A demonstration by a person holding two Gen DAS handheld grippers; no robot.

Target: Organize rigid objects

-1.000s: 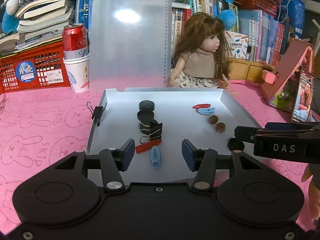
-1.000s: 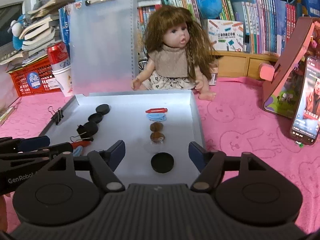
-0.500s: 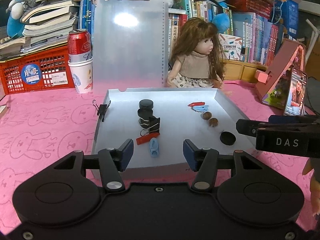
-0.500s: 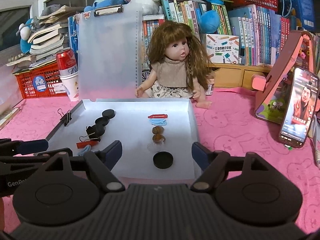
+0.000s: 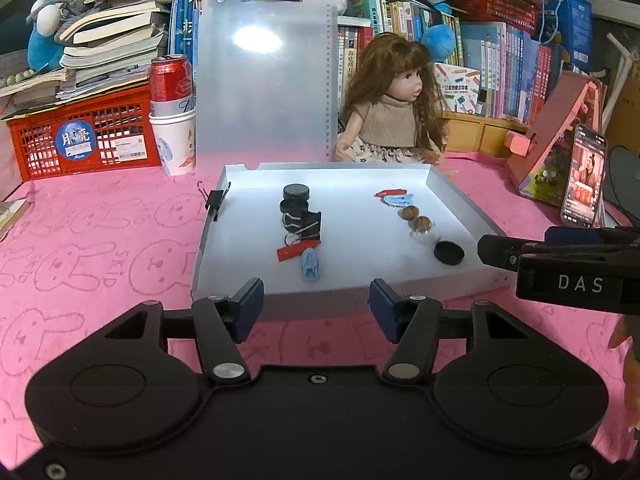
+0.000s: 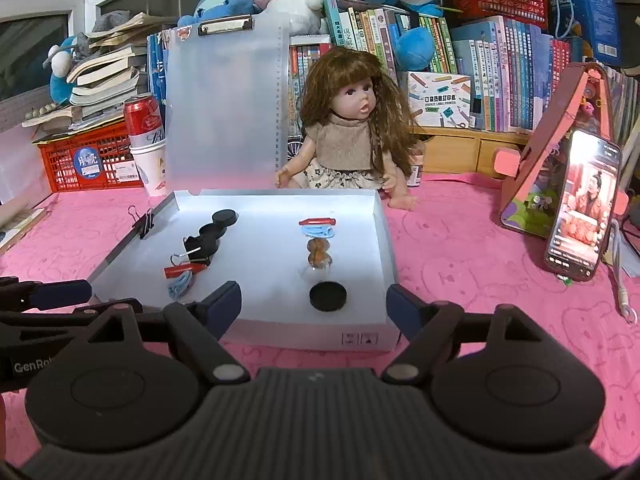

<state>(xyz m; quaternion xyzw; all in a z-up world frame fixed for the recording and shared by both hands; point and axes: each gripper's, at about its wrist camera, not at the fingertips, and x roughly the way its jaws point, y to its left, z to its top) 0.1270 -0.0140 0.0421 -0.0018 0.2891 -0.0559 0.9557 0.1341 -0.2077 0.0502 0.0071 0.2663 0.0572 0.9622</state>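
Left wrist view: the left gripper (image 5: 316, 304) is seen half open, its jaws having just widened, nothing held. Small stiff, light clips and discs lie in the tray (image 5: 460, 204); the blue clip (image 5: 309, 265) nearest its front edge is best pinched across its narrow sides.

Right wrist view: the right gripper (image 6: 314, 306) is seen wide open, jaws just widened, empty. The black disc (image 6: 327, 296) near the front edge is probably slippery, and is best gripped across its rim.

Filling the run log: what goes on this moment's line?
left gripper: open, holds nothing | right gripper: open, holds nothing | tray: two rows of small items

Two rows of small things lie in the shallow white tray (image 5: 460, 200): black discs (image 5: 296, 191), clips, nuts (image 5: 411, 213).
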